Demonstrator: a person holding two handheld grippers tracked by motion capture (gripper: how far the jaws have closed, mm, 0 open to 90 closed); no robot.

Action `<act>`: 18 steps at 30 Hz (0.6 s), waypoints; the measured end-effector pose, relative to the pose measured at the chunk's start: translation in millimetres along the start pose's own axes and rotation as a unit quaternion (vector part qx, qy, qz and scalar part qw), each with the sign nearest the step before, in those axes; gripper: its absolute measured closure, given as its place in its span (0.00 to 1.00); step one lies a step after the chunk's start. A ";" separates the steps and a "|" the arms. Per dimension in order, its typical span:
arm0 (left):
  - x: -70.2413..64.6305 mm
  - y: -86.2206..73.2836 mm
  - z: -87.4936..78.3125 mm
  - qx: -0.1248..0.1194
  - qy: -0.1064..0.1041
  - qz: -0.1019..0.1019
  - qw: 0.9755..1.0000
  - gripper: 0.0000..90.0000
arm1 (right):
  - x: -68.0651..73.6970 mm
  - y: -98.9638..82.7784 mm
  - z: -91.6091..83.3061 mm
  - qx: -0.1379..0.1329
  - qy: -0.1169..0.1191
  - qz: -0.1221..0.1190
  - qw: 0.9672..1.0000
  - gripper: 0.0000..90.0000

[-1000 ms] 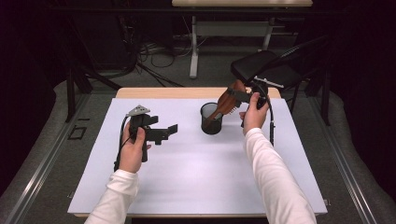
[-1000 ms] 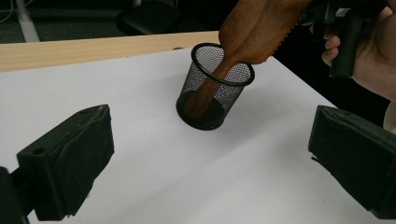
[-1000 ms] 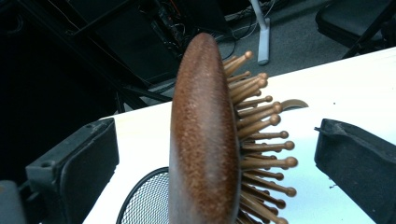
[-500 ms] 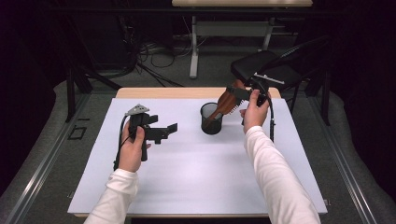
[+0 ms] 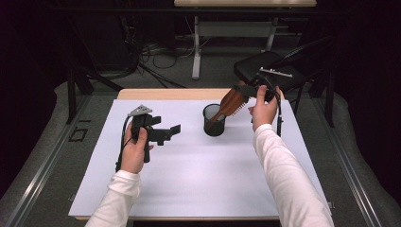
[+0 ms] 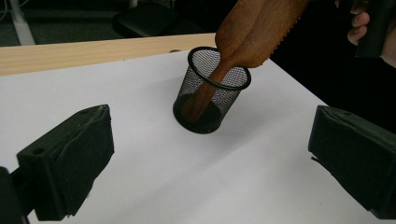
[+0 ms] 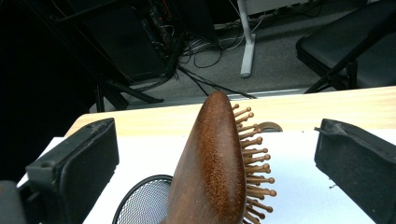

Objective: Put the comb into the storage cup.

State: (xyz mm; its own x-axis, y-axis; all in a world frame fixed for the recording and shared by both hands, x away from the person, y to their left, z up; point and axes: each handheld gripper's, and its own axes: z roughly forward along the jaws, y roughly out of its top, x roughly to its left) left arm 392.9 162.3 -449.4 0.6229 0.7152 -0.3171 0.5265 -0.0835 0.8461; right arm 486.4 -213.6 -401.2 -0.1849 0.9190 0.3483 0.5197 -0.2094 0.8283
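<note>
One wooden hairbrush [image 5: 230, 103], handle down in the mesh cup [image 5: 214, 120], long axis leaning from cup up toward the right gripper [image 5: 255, 91], its jaws wide apart beside the head; left gripper [image 5: 163, 135], jaws wide and empty, well left of cup.

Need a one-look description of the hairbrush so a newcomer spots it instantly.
On the white table, find the black mesh cup near the far edge. The wooden hairbrush leans out of it, handle down inside, head slanting up toward the right gripper. It is the brown, bristled item there.
</note>
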 end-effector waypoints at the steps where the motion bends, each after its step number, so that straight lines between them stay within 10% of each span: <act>1: 0.0 0.2 -0.2 0.000 0.000 0.000 1.000 0.00 | 0.6 1.0 -1.3 0.000 0.000 -0.002 1.000 0.00; 18: -3.7 1.8 -6.2 -0.001 -0.002 0.005 1.000 0.00 | 17.7 7.2 -25.5 0.020 0.034 -0.068 0.997 0.00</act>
State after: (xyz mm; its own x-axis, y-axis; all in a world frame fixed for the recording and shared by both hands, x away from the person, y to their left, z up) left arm 387.9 163.8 -444.0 0.6306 0.7114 -0.3104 0.5185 -0.0886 0.8505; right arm 465.6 -207.4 -377.9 -0.3116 0.9124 0.2652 0.5183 -0.0707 0.8523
